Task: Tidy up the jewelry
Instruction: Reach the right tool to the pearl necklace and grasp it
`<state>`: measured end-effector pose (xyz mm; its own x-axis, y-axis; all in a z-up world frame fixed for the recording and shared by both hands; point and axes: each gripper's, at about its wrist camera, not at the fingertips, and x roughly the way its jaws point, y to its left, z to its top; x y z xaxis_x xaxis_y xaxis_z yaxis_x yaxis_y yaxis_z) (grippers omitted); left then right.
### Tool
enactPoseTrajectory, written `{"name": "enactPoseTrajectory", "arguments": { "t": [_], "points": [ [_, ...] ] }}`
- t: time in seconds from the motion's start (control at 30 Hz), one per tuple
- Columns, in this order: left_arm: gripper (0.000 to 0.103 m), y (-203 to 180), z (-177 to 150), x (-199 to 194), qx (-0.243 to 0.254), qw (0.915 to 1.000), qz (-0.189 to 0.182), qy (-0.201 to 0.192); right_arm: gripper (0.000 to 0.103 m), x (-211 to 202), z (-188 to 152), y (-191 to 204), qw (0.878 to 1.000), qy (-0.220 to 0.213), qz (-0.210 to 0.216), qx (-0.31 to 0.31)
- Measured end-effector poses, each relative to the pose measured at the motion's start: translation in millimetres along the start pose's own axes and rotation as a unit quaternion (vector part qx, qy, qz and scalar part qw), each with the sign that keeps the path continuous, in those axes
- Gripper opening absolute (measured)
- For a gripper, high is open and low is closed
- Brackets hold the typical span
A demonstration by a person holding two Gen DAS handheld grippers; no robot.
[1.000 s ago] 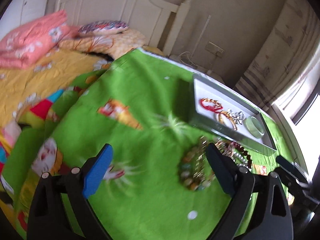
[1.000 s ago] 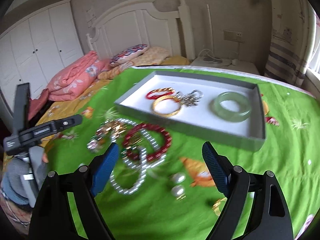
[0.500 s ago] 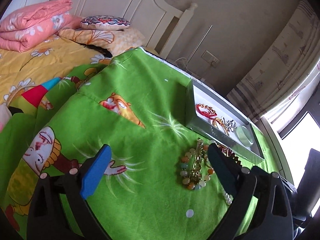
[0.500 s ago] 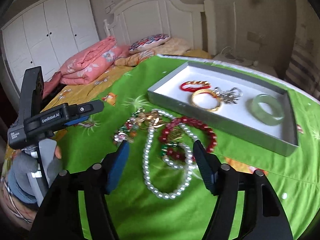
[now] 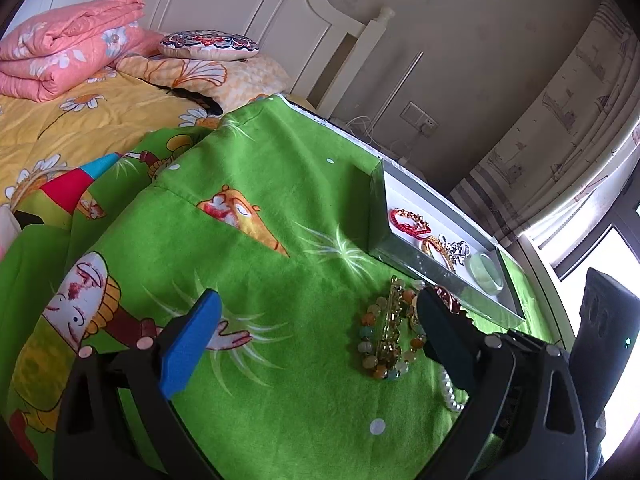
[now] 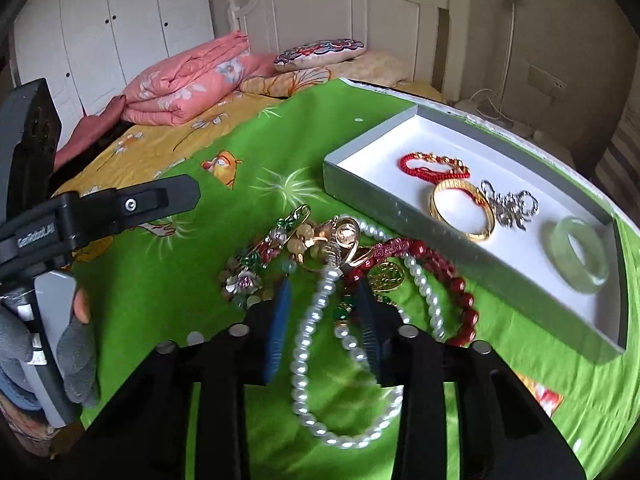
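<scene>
A pile of jewelry lies on the green cloth: a white pearl necklace [image 6: 320, 320], a dark red bead bracelet [image 6: 452, 276], a multicolour bead bracelet [image 5: 384, 336] and gold pieces. A grey tray [image 6: 360, 176] with a white floor holds a red string bracelet [image 6: 428, 164], a gold bangle [image 6: 460, 212], a silver piece [image 6: 508, 208] and a green jade bangle [image 6: 580, 256]. My right gripper [image 6: 324, 280] is low over the pile, its jaws narrowed either side of the pearl strand. My left gripper [image 5: 316, 320] is open and empty, left of the pile.
The green cartoon cloth [image 5: 260, 168] covers a round table beside a bed with a yellow quilt [image 5: 80, 120], a folded pink blanket [image 6: 188, 80] and pillows. A white headboard [image 6: 340, 4] and wardrobe [image 6: 100, 20] stand behind. Curtains [image 5: 560, 120] hang at right.
My right gripper has dropped down onto the jewelry pile and its jaws have narrowed around the pearl necklace. My left gripper has stayed open and shifted a little.
</scene>
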<state>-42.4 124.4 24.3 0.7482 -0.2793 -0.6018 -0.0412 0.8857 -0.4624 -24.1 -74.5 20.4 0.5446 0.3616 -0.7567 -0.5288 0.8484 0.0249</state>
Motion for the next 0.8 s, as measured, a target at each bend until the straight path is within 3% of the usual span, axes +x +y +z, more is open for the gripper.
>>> {"name": "enactPoseTrajectory", "arguments": {
  "t": [0.27,0.43,0.6,0.67,0.73,0.8],
  "points": [
    [0.098,0,0,0,0.000,1.0000,0.001,0.001,0.027,-5,-1,17,0.999,-0.002,-0.029,-0.041],
    [0.098,1,0,1,0.000,1.0000,0.001,0.000,0.026,1,-2,33,0.997,0.018,-0.019,-0.071],
    [0.098,1,0,1,-0.002,1.0000,0.000,-0.001,0.025,7,-9,18,0.998,0.034,0.036,-0.025],
    [0.098,1,0,0,-0.002,1.0000,-0.001,-0.002,0.021,6,-9,10,0.998,0.034,0.048,-0.010],
    [0.098,0,0,0,-0.001,1.0000,0.000,-0.001,0.010,4,-12,6,0.997,0.030,0.071,-0.002],
    [0.098,0,-1,0,0.000,1.0000,0.000,-0.002,0.010,-5,-13,-1,0.994,0.003,0.109,0.016]
  ]
}}
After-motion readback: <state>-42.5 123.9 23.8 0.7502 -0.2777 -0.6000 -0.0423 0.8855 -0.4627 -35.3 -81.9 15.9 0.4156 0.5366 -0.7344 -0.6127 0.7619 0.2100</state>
